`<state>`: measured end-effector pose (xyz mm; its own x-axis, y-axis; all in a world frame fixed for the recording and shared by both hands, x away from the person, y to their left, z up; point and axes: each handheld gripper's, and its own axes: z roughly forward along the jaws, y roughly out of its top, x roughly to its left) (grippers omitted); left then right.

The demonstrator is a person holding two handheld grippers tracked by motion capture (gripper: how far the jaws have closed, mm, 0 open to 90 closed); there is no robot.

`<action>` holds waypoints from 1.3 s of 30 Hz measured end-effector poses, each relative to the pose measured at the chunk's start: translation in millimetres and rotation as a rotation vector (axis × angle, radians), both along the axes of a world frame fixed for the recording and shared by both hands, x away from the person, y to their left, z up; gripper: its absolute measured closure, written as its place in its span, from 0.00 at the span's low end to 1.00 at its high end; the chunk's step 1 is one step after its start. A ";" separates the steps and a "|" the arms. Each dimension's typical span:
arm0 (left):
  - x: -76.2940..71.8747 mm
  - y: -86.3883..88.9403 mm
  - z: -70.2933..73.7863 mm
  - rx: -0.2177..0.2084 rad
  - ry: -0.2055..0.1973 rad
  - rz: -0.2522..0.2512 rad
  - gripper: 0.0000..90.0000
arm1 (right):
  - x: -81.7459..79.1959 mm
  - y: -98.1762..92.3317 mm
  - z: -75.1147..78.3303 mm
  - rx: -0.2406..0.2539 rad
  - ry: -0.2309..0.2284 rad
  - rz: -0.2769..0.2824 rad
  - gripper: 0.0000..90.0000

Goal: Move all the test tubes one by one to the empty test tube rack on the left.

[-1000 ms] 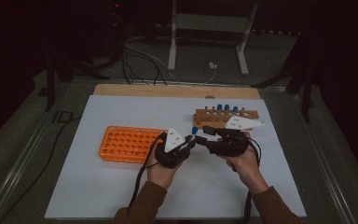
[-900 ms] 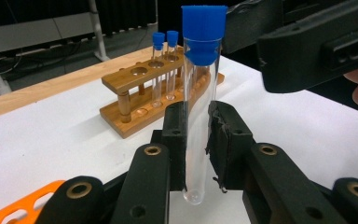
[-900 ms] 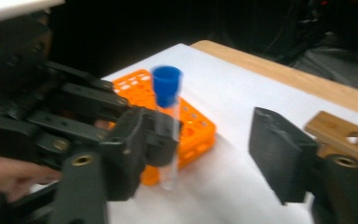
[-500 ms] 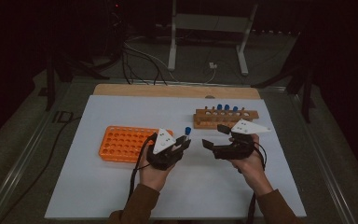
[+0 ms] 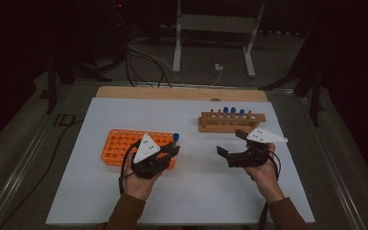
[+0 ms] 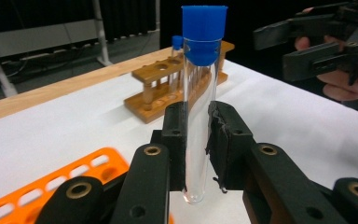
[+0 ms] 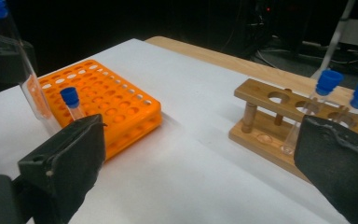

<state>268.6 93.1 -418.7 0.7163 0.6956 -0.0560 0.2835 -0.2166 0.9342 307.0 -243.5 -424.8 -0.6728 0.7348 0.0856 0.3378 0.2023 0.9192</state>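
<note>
Blue-capped test tube [image 6: 199,93] clamped upright in left tongs [image 6: 197,140], beside orange rack [image 5: 124,143], not yet slotted. Right tongs [image 5: 234,143] just opened, empty; three tubes left in wooden rack [image 5: 230,122].

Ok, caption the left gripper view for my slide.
Left gripper clamps an upright clear glass test tube with blue cap, wooden tube rack behind.

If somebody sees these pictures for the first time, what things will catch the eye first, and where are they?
First, the clear test tube with a blue cap, upright and clamped in the left gripper at the right end of the orange rack. Next, the wooden rack at the back right, holding more blue-capped tubes. In front of it, the right gripper holds nothing; its jaws have just been opening.
</note>
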 end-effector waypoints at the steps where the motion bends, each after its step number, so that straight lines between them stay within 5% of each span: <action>1: -0.4 2.7 -0.6 -0.002 -0.007 0.005 0.86 | -0.3 -1.5 -0.6 0.002 -0.001 -0.004 0.03; 16: 5.7 21.6 -21.8 0.027 -0.034 0.076 0.86 | -4.9 -19.6 -10.6 0.012 0.005 -0.052 0.02; 39: 17.6 23.7 -56.6 0.078 0.036 0.105 0.86 | -7.6 -25.9 -15.3 0.018 0.016 -0.060 0.02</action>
<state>286.2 116.9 -475.2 0.6378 0.7698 -0.0231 0.3411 -0.2554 0.9046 299.3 -269.4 -440.0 -0.6259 0.7722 0.1096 0.3636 0.1646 0.9169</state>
